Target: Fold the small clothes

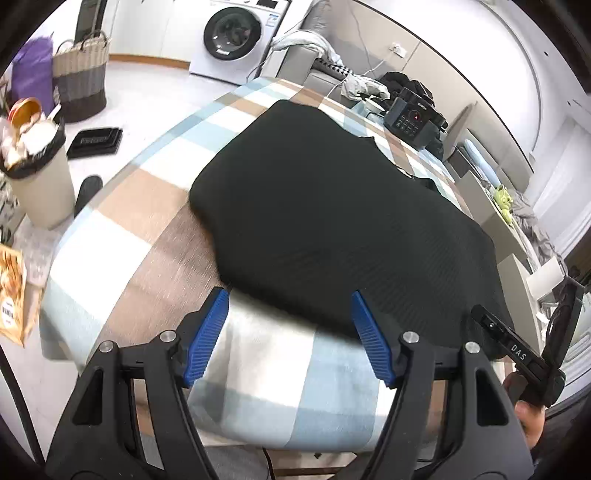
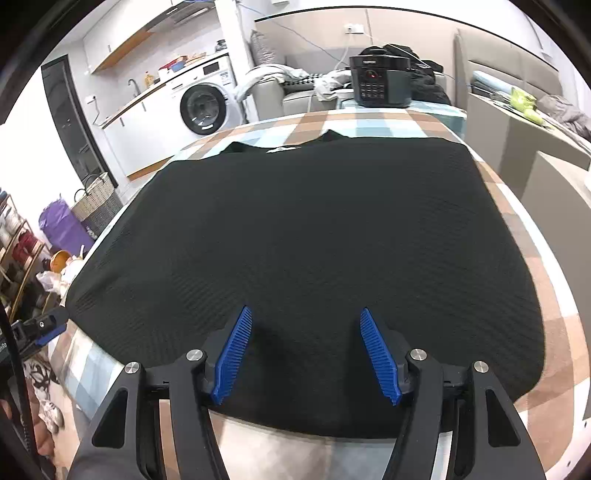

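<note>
Washing machine (image 1: 236, 35) at 12 o'clock; woven basket (image 1: 83, 79), full bin (image 1: 37, 173) at 9; cooker (image 2: 380, 81) on checked cloth (image 1: 147, 206), 1 o'clock.

Black ribbed shirt (image 2: 303, 236) is lying on a tablecloth (image 1: 147, 221) showing tan, pale blue and white checks; both grippers' pads (image 2: 232, 358) are looking bright blue.

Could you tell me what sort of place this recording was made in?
Probably a home laundry or utility room: a washing machine, a woven laundry basket, and a black garment spread on a checked table.
</note>
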